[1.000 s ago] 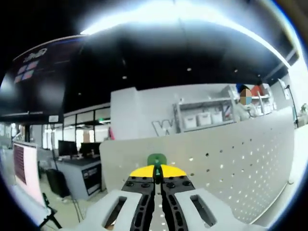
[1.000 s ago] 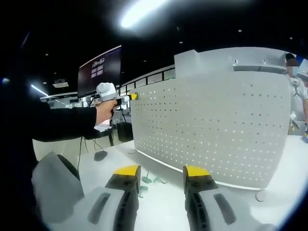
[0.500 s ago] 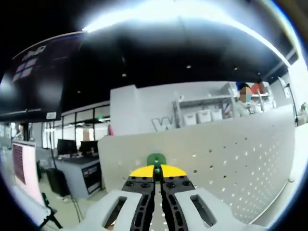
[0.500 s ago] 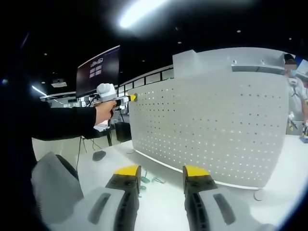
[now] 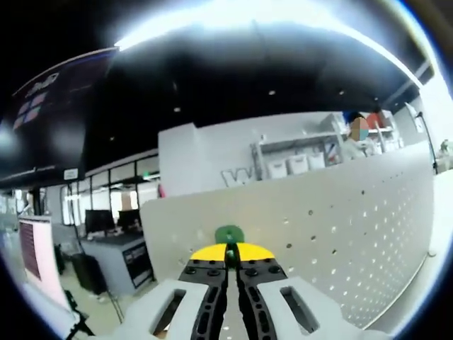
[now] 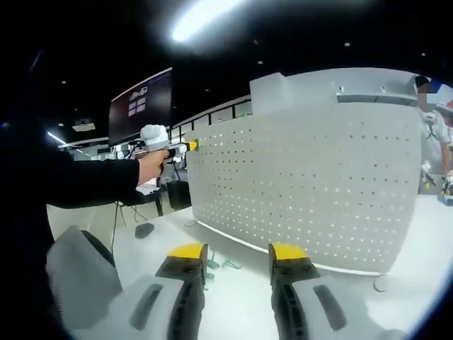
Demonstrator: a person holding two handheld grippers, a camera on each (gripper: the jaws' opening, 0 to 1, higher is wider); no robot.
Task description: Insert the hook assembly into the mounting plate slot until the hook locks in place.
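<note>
At the pegboard (image 5: pixel 340 234) top edge, left gripper (image 5: pixel 231 256) jaws pinch the green hook (image 5: pixel 229 234), pointing boardward; right gripper (image 6: pixel 237 256) jaws wide.

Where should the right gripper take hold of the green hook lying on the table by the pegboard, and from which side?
Probably across its thin stem, coming down from above with the open right gripper, jaws straddling it. The green hook lies flat on the table close to the pegboard, so a sideways approach would scrape table or board.
</note>
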